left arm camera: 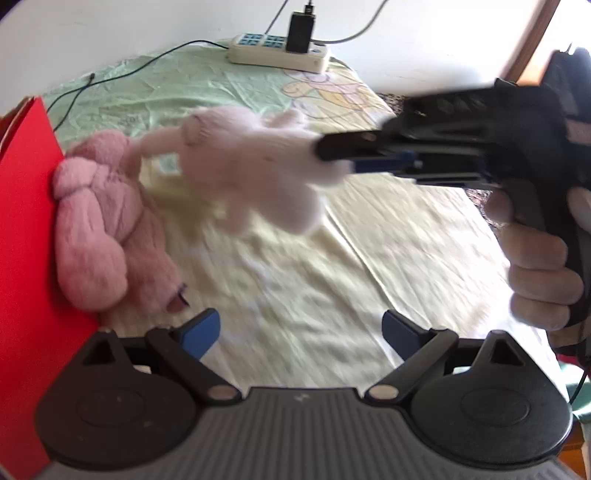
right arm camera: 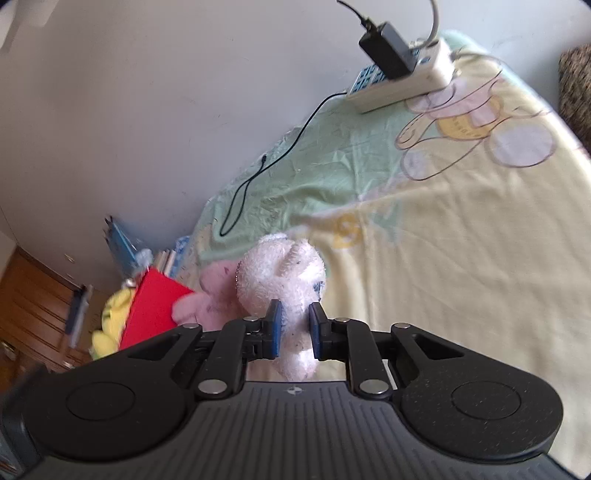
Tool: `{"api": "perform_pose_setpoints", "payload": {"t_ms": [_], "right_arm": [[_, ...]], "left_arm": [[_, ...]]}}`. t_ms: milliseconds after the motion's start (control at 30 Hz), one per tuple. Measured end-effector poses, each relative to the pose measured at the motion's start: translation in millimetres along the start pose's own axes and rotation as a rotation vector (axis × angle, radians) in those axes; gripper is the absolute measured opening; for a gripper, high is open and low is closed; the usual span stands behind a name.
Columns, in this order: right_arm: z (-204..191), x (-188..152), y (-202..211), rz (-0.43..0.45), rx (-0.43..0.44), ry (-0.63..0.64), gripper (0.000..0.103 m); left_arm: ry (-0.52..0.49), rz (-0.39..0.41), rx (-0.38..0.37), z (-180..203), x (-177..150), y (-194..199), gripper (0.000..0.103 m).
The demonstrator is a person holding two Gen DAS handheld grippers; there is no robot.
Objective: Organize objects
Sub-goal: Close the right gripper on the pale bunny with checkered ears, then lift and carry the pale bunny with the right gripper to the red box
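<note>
Bed sheet [left arm camera: 314, 266], pale yellow w/ green band and cartoon print toward the wall, covers the whole work surface. Red box [left arm camera: 26, 229] stands at the left edge; its inside can't be seen from either view. Pink plush [left arm camera: 107, 225] leans against the box's red side, touching it. In the right wrist view a yellow plush [right arm camera: 109, 321] shows beyond the box, off the sheet.

Power strip [left arm camera: 279, 51] w/ black charger [left arm camera: 301, 31] sits near the wall; thin black cable [left arm camera: 122, 72] trails over the green band. Middle and right of the sheet lie bare.

White plush [left arm camera: 251, 166], fuzzy, long-eared and blurred, hangs above the sheet just right of the pink one. Right gripper [right arm camera: 294, 330] is clamped on it, blue pads pressing its body; person's hand [left arm camera: 535, 273] grips the handle. Left gripper [left arm camera: 301, 328] is spread wide, holding nothing, low over the sheet.
</note>
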State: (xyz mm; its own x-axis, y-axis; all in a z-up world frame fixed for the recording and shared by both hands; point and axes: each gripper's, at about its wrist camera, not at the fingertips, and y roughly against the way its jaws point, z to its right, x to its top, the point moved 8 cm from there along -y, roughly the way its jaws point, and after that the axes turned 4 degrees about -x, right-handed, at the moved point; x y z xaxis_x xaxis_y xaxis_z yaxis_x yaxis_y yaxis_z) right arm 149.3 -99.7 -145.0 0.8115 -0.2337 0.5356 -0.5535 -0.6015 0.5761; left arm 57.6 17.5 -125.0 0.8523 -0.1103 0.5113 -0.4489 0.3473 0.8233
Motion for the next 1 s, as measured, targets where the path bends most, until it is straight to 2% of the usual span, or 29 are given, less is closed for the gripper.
{"api": "perform_pose_setpoints", "payload": {"t_ms": [167,300,400,567,800,933,1000], "right_arm": [[4,-24,42,-0.023,-0.078,0.141,0.017],[-6,-49,55,-0.059,-0.12,0.307,0.017],[-22,-66,55,-0.083,-0.095,0.385,0.017],[-56,-85,42,-0.092,-0.007,0.446,0.017],[-83,-82,18,-0.114,0.11,0.356,0.021],[-61,-70,24,-0.1,0.093,0.215,0.022],[-43,-69,23,-0.102,0.041,0.154,0.024]], "left_arm": [[0.0,-0.005,-0.043,13,-17,7,0.095],[0.01,-0.024,-0.068,20,-34,14,0.095],[0.017,-0.047,-0.071,20,-51,19,0.095],[0.03,-0.069,-0.048,15,-68,30,0.095],[0.057,-0.014,0.001,4,-60,41,0.095],[0.054,0.023,0.029,0,-47,40,0.095],[0.054,0.037,0.046,-4,-41,37,0.095]]}}
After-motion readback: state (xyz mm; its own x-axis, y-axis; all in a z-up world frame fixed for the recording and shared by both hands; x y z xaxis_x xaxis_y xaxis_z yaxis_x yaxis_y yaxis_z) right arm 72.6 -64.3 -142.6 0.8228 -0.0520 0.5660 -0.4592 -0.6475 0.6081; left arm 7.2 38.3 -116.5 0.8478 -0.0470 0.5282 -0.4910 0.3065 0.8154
